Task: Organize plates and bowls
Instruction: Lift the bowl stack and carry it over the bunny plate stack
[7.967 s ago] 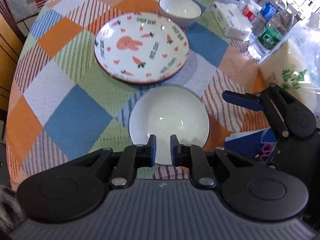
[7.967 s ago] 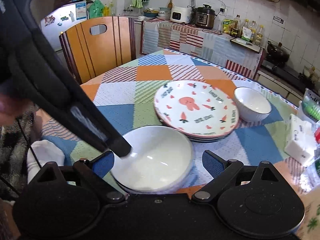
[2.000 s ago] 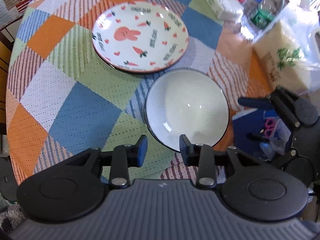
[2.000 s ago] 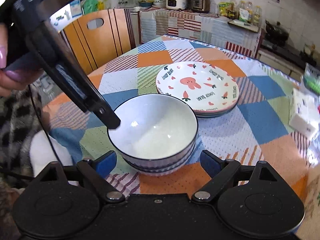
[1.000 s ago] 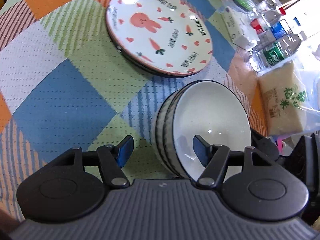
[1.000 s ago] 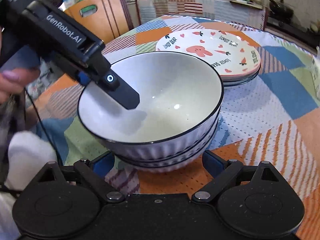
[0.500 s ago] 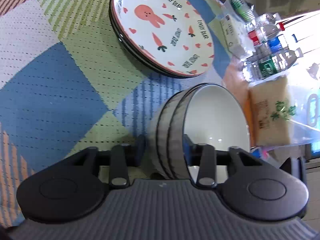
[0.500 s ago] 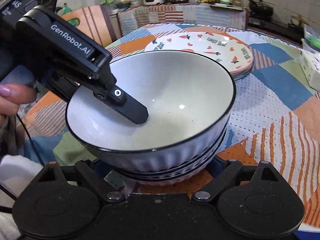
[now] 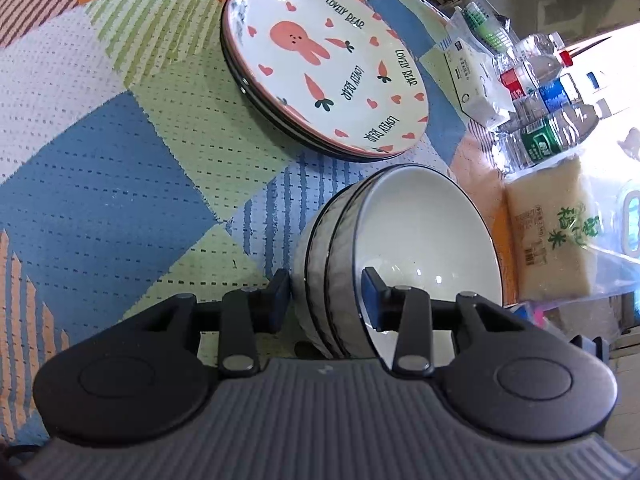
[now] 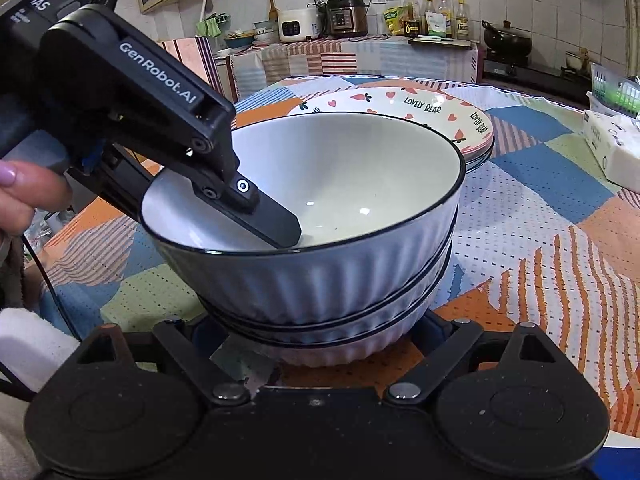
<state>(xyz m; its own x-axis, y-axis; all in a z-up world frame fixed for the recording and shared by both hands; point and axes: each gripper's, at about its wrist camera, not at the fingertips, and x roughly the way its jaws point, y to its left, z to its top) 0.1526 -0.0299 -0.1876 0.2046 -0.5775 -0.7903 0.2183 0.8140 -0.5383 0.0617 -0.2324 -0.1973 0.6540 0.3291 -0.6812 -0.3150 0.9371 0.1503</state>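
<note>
A stack of white ribbed bowls with black rims (image 9: 424, 236) (image 10: 344, 208) sits on the patchwork tablecloth. My left gripper (image 9: 326, 300) is shut on the near wall of the stack, one finger inside the top bowl and one outside; that inner finger shows in the right wrist view (image 10: 272, 220). My right gripper (image 10: 316, 340) straddles the base of the stack from the opposite side, its fingertips hidden under the bowls. A stack of rabbit-and-carrot plates (image 9: 328, 64) (image 10: 460, 116) lies just beyond the bowls.
A tissue pack (image 9: 476, 80) (image 10: 616, 148), water bottles (image 9: 548, 120) and a bag of rice (image 9: 548, 232) stand along the table's right side. A wooden chair and a kitchen counter with cookers (image 10: 344, 16) lie behind the table.
My left gripper has closed on the bowl stack's wall and tilted further. My right gripper has moved in closer, so the stack's base now sits between its fingers.
</note>
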